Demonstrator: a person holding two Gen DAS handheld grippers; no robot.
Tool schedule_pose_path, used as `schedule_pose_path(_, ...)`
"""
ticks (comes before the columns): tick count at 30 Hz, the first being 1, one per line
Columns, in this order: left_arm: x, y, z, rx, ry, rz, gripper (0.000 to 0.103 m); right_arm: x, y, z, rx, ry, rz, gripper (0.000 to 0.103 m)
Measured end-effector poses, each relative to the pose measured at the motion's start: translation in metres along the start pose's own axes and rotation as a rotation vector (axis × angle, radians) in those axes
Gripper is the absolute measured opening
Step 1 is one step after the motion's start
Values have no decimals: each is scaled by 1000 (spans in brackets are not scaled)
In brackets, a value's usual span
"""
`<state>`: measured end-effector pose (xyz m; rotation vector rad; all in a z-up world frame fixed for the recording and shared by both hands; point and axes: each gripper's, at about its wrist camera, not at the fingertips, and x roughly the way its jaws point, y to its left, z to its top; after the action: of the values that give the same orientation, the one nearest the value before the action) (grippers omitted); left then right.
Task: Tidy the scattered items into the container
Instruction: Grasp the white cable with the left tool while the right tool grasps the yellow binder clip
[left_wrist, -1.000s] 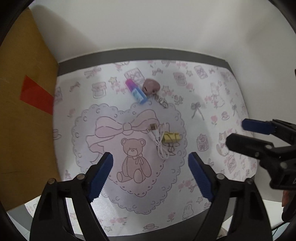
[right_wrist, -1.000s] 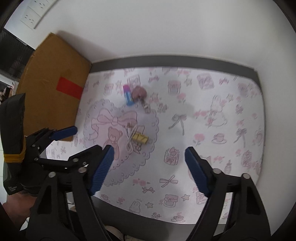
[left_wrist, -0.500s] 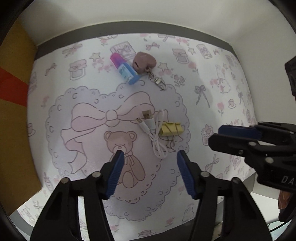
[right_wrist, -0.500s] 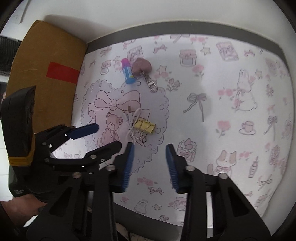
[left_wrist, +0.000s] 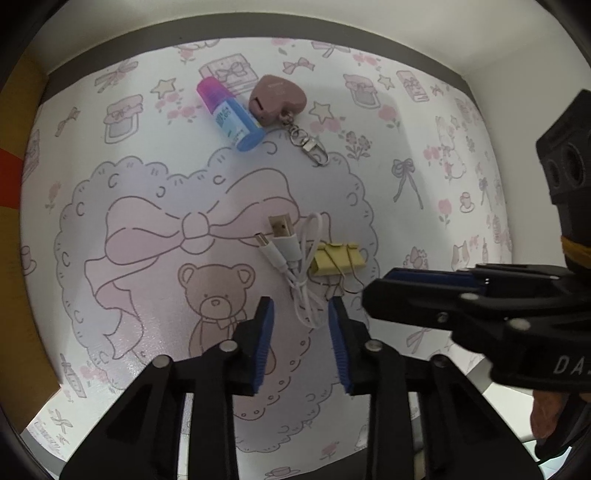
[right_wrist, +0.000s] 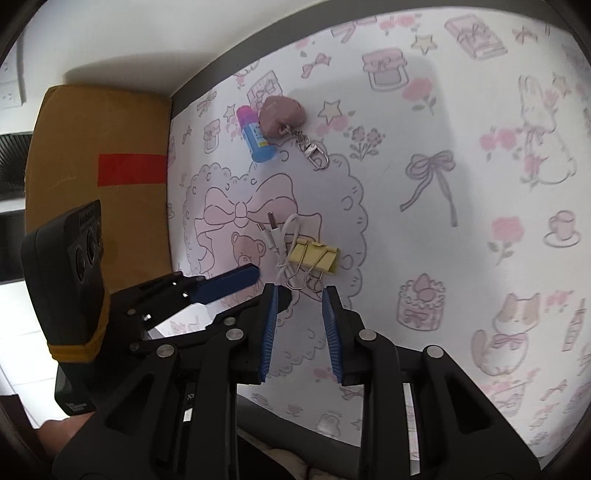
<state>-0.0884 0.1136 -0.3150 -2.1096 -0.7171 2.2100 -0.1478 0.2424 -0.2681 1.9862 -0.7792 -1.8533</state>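
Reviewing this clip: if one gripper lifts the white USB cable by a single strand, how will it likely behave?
The white USB cable is thin and loosely looped, so it would probably sag and trail, plugs dangling. It looks light, so lifting should be easy. One loop lies against the yellow binder clip and its wire handles, so it may snag or drag the clip.

Cable (left_wrist: 295, 254) left of binder clip (left_wrist: 338, 258) (touching), on mat (left_wrist: 424, 155).
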Motion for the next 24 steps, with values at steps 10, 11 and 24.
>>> schedule_pose_path(10, 5, 0, 3, -18, 16, -17, 10, 21, 3, 7, 9, 23, 16, 27)
schedule_pose_path(11, 5, 0, 4, -21, 20, -21, 9, 23, 3, 8, 7, 26, 10, 27)
schedule_pose_path(24, -10, 0, 1, -16, -2, -18, 4, 14, 24, 5, -114, 16, -137, 2)
